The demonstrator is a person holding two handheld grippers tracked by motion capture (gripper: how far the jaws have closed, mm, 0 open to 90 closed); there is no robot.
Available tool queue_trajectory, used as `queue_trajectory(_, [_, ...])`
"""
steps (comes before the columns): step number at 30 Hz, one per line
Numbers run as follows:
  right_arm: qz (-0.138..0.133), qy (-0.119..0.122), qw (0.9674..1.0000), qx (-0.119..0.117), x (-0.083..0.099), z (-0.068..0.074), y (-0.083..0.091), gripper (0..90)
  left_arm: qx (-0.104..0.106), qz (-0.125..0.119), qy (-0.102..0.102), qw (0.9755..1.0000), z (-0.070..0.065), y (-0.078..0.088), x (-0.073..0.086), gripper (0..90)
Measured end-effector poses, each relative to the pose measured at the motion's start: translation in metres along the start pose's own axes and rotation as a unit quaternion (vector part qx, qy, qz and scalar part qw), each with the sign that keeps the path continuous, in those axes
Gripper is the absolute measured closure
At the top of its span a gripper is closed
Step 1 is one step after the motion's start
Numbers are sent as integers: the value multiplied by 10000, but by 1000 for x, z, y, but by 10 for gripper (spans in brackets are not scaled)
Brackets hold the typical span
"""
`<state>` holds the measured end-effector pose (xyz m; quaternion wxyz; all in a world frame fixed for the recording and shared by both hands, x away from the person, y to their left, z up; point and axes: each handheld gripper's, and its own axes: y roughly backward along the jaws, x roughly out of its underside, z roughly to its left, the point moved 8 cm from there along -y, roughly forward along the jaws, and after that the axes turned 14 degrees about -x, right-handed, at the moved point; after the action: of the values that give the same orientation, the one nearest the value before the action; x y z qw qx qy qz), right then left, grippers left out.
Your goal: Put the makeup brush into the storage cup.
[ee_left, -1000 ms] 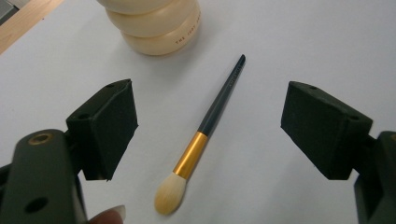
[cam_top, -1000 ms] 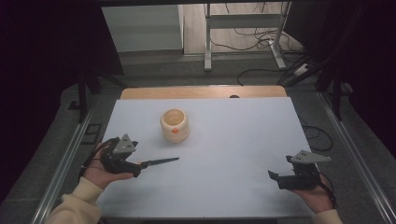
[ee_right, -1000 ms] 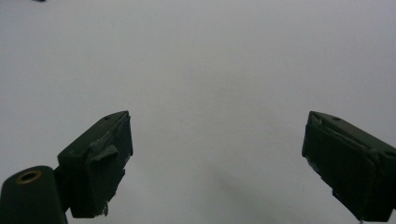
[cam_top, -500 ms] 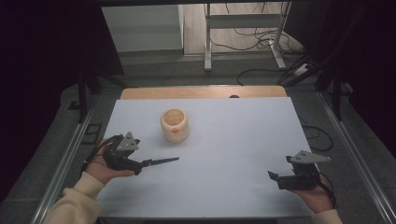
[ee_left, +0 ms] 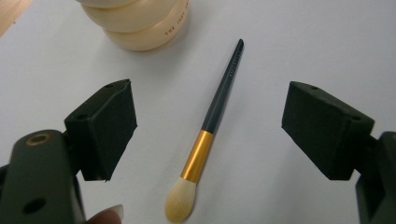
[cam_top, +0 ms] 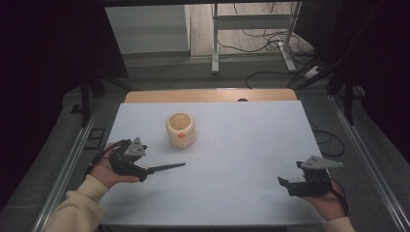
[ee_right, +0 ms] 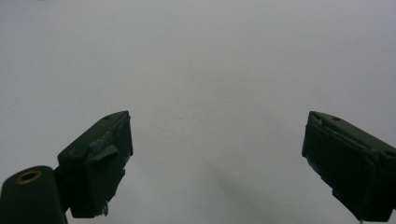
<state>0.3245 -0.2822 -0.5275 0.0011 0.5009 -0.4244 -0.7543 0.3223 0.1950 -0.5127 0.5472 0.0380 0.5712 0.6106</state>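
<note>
A makeup brush (ee_left: 212,119) with a dark handle, a gold ferrule and pale bristles lies flat on the white table. Its bristle end points at my left gripper (ee_left: 210,114). That gripper is open, one jaw on each side of the brush and neither touching it. In the high view the left gripper (cam_top: 140,169) sits at the table's left, and the brush handle (cam_top: 167,167) sticks out to its right. A cream round pot (cam_top: 181,129) stands just beyond the brush, its base (ee_left: 140,28) close to the handle tip. My right gripper (cam_top: 286,184) (ee_right: 215,154) is open over bare table at the front right.
The white table top (cam_top: 241,145) ends in a wooden strip (cam_top: 208,95) at the far edge. Metal rails (cam_top: 67,164) run along both sides. Cables and a metal stand (cam_top: 251,43) are on the floor beyond.
My left gripper has edged slightly to the right, over the brush. The brush, the pot and the right gripper have stayed where they were.
</note>
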Motion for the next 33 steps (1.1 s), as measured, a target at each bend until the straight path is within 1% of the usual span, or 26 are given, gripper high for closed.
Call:
queue_trajectory(3, [-50,-18,10000,20,-1,-1,2,90,35,33,-11,10000,0,-2,1,183])
queue_trajectory(9, [-40,-3,10000,18,-1,-1,1,90,87,88,-92,9999,1,-5,2,183])
queue_trajectory(16, [-35,-2,10000,20,-1,-1,1,90,117,140,-138,9997,5,-10,3,181])
queue_trajectory(28, [-38,2,10000,34,-1,-1,1,90,171,217,-433,9987,4,-17,3,181])
queue_trajectory(33, [-48,3,10000,49,-1,-1,2,90,177,227,-457,9985,5,-20,3,182])
